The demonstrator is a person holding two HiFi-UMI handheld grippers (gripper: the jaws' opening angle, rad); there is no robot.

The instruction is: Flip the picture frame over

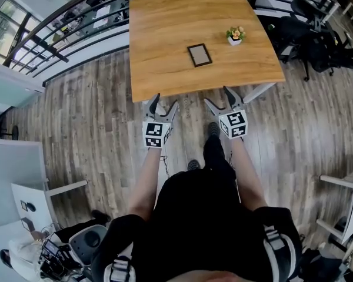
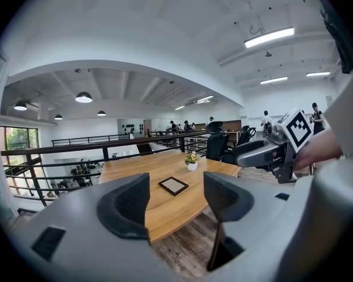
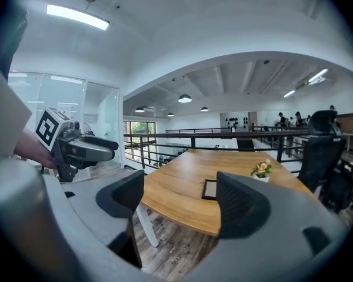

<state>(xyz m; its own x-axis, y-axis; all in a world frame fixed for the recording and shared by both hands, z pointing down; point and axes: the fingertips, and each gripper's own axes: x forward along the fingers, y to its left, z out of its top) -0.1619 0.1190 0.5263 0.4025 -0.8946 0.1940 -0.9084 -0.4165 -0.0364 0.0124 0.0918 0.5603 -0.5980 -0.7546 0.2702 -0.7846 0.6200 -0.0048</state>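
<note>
A small dark picture frame (image 1: pixel 199 54) lies flat near the middle of the wooden table (image 1: pixel 165 69). It also shows in the left gripper view (image 2: pixel 173 185) and partly behind a jaw in the right gripper view (image 3: pixel 209 189). My left gripper (image 1: pixel 165 101) and right gripper (image 1: pixel 217 96) hover side by side over the floor, just short of the table's near edge and well apart from the frame. Both point at the table. The left gripper (image 2: pixel 176 201) is open with nothing between its jaws. The right gripper (image 3: pixel 179 201) is likewise open and holds nothing.
A small potted plant (image 1: pixel 235 35) stands on the table to the right of the frame. A black railing (image 1: pixel 65 16) runs behind and left of the table. Dark office chairs (image 1: pixel 309 40) crowd the right side. A white chair (image 1: pixel 35 198) stands at the lower left.
</note>
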